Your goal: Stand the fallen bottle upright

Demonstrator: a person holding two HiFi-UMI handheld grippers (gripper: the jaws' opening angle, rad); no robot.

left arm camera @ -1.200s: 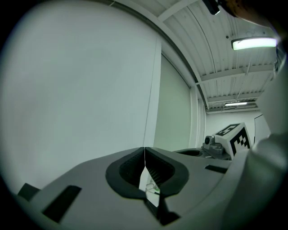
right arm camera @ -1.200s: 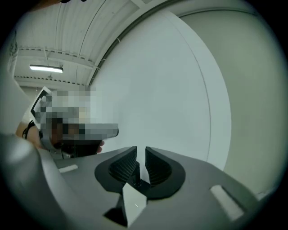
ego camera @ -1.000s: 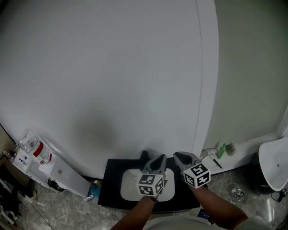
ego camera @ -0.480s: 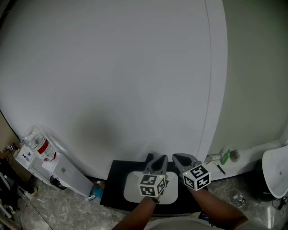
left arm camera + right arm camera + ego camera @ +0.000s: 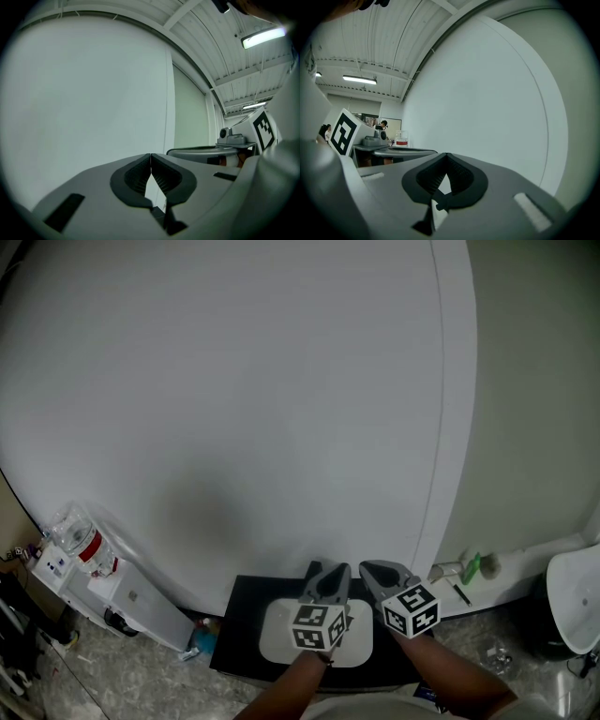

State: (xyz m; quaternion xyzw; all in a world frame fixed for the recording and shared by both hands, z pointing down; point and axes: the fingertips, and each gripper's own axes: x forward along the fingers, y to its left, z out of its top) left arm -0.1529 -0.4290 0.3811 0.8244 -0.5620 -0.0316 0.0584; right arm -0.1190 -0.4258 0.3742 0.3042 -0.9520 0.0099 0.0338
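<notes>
Your left tongs (image 5: 150, 158) and right tongs (image 5: 446, 157) are both fully closed, tips touching, holding nothing. Both point level toward the wall (image 5: 234, 381).

A broad pale grey wall panel (image 5: 234, 381) meets a greenish wall (image 5: 534, 381) at the right, above a speckled grey floor (image 5: 122, 676) where a white water dispenser (image 5: 122, 596) stands at the left, while fluorescent tube lights (image 5: 262, 37) glow on a ribbed white ceiling (image 5: 370, 42).

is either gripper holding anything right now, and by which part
Nothing is held. The left gripper and the right gripper each have their jaws shut together on nothing, facing a plain white wall.
</notes>
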